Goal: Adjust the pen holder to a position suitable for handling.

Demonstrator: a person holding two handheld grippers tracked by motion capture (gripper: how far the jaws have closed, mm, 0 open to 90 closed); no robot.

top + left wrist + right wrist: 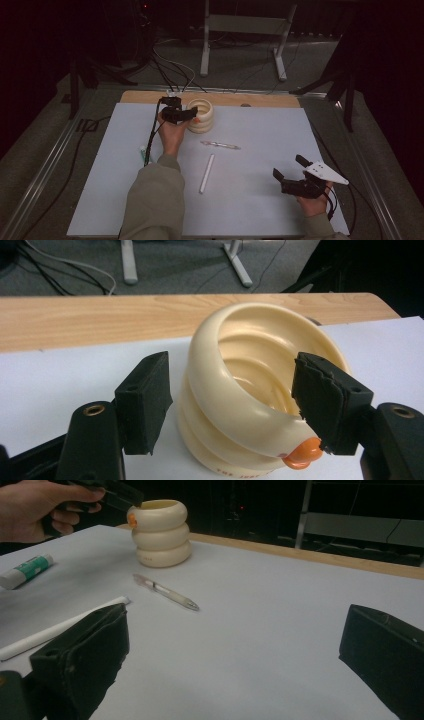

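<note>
Cream ringed cup (235, 390) stands at upper centre of the high view, near the white mat's (260, 200) far edge. We judge a grasp is in hand: the left gripper (230, 405) straddles its near wall, one jaw outside, one inside, not yet pinching. Next: close squarely. Right gripper (292, 175) rests spread, lower right.
</note>
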